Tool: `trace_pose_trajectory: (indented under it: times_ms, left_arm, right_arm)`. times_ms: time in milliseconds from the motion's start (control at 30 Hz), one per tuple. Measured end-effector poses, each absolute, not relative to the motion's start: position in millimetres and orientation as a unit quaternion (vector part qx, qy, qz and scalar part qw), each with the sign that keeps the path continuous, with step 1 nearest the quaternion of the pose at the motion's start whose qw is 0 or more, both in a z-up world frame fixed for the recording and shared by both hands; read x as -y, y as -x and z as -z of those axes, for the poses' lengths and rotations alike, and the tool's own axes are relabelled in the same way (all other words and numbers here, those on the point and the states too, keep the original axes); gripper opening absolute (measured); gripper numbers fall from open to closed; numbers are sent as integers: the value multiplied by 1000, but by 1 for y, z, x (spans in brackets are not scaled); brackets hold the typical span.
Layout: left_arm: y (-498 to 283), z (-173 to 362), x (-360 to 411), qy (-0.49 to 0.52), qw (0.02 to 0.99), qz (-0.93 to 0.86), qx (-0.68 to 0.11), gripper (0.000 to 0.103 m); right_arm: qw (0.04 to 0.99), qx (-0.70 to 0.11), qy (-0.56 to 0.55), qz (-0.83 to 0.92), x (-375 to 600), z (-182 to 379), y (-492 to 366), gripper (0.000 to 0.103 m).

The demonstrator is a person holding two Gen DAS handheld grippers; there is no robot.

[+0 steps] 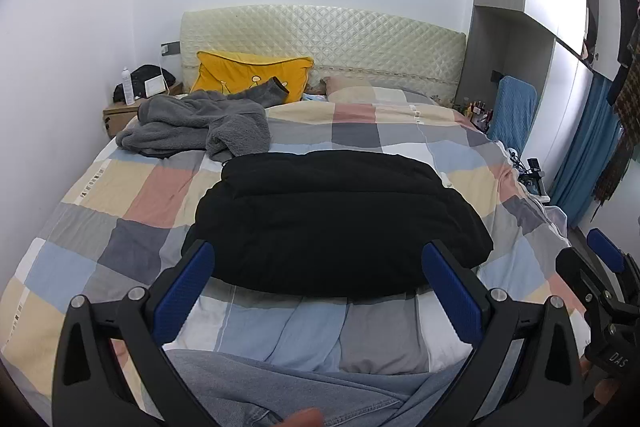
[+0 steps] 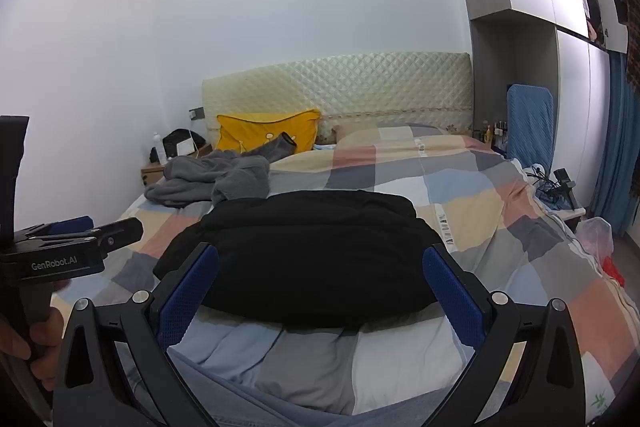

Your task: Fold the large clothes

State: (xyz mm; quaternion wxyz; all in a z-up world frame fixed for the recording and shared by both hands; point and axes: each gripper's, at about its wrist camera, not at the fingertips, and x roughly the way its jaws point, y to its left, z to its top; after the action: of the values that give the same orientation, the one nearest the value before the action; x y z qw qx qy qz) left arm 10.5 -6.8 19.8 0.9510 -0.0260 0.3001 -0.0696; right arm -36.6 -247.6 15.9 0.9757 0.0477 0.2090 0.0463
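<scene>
A black garment point(image 1: 336, 223) lies folded into a thick rectangle in the middle of the checked bedspread point(image 1: 132, 195); it also shows in the right wrist view point(image 2: 304, 263). A crumpled grey fleece garment point(image 1: 200, 127) lies behind it at the left, also in the right wrist view point(image 2: 216, 179). My left gripper point(image 1: 318, 275) is open and empty, held over the near edge of the black garment. My right gripper point(image 2: 320, 283) is open and empty, also over that near edge. The right gripper shows at the right edge of the left wrist view point(image 1: 600, 275).
A yellow pillow point(image 1: 252, 75) leans on the quilted headboard point(image 1: 320, 39). A nightstand point(image 1: 120, 115) with a bottle stands at the back left. A blue-covered chair point(image 1: 512, 111) and a wardrobe stand at the right. Jeans-clad legs point(image 1: 300, 391) are at the bed's near edge.
</scene>
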Motion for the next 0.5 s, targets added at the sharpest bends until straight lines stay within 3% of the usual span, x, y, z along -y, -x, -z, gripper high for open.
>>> trace_pose_trajectory:
  times_ms: [500]
  left_arm:
    - [-9, -18, 8, 23, 949, 73, -305, 103]
  right_arm:
    - [975, -212, -48, -46, 248, -16, 37, 103]
